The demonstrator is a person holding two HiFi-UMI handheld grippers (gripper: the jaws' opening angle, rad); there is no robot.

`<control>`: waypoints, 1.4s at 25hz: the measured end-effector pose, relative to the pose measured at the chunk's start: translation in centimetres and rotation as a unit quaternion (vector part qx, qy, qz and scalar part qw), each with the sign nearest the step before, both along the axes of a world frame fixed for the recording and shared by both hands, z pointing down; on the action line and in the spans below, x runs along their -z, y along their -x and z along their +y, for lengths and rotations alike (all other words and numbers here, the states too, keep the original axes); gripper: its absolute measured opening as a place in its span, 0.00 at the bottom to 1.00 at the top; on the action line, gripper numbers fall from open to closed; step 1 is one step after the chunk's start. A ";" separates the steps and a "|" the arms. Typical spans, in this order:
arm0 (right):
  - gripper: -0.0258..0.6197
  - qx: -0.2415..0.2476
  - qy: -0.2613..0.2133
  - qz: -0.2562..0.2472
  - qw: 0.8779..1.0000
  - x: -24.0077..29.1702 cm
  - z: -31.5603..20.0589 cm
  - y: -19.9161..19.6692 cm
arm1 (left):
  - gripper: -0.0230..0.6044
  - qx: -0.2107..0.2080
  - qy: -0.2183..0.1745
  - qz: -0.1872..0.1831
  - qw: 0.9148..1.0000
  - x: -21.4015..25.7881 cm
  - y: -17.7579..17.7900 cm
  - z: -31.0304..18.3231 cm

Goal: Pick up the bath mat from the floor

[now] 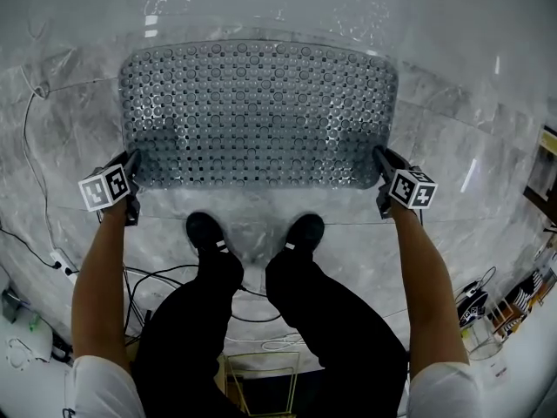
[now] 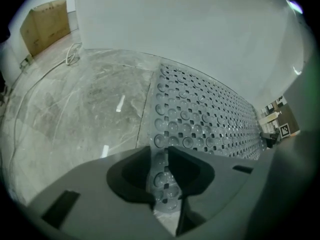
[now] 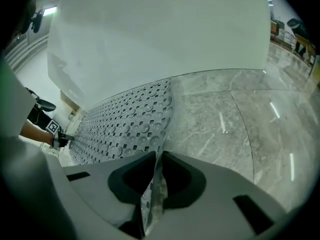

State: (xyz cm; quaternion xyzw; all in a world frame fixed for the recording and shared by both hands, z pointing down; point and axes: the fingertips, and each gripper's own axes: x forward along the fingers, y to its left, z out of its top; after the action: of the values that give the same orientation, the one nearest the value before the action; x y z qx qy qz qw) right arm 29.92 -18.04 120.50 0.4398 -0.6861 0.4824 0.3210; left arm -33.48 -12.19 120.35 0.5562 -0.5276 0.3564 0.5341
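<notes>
A grey translucent bath mat (image 1: pixel 261 111) with rows of suction cups and small holes lies on the marble floor (image 1: pixel 78 120), its far edge against a white wall. My left gripper (image 1: pixel 132 157) is at the mat's near left corner, my right gripper (image 1: pixel 380 153) at the near right corner. In the left gripper view the mat (image 2: pixel 210 119) runs away to the right and its corner fills the gap of the left gripper (image 2: pixel 160 169). In the right gripper view the mat (image 3: pixel 125 124) stretches left, and the right gripper (image 3: pixel 156 174) pinches its edge into a thin fold.
The person's black shoes (image 1: pixel 206 231) (image 1: pixel 305 231) stand just short of the mat's near edge. Cables (image 1: pixel 26 146) and a power strip (image 1: pixel 63 264) lie on the floor at the left. A cardboard box (image 2: pixel 45 24) stands far left. Shelves with goods (image 1: pixel 522 294) are at the right.
</notes>
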 end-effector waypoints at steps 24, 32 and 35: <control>0.10 0.103 -0.027 -0.050 0.993 25.1 0.9 11.4 | 0.06 -0.075 -0.107 0.127 0.983 25.3 -11.7 -1.8; 0.10 0.095 -0.022 -0.078 0.992 43.0 4.4 12.6 | 0.06 -0.151 -0.126 0.145 0.970 43.0 -13.1 0.4; 0.10 0.095 -0.048 -0.114 0.988 51.5 4.9 13.8 | 0.05 -0.154 -0.155 0.155 0.963 50.7 -11.9 1.0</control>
State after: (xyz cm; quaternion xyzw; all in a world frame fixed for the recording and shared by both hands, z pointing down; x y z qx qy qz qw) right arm 16.12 -13.15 69.03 0.3293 -0.7792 0.4633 0.2641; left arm -21.57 -11.16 69.64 0.7556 -0.3949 0.2573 0.4549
